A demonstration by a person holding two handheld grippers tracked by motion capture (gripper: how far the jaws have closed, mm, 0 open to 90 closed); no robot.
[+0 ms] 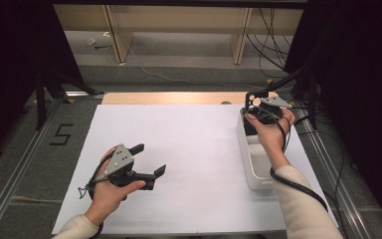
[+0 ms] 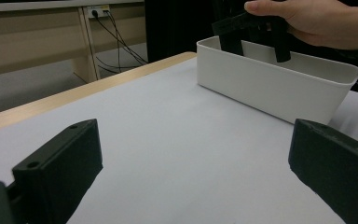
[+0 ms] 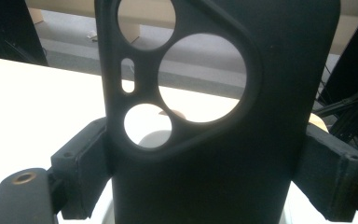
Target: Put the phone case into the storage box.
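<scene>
Holding a black phone case (image 3: 223, 140) in the right hand-held gripper (image 1: 256, 110), jaws partly closed and pressing its two long edges. Case sits over the far end of the white bin (image 1: 251, 167), which I use as the landmark; the case looks clear of the bin floor, but whether it touches the wall I cannot tell. Judging from that, the pick is done and the case is either coming out of or going into the bin; setting it down and letting go is what's left.

Orientation: long axis stands roughly upright, camera-cutout end up and away from the bin, the other end down toward the jaws. In the right gripper view its broad face turns to the lens and the bench (image 1: 179, 149) shows through the cutouts.

Left hand-held gripper (image 1: 149, 164) is well to the left of the bin, low over the bench, jaws wide apart with nothing between them.
</scene>
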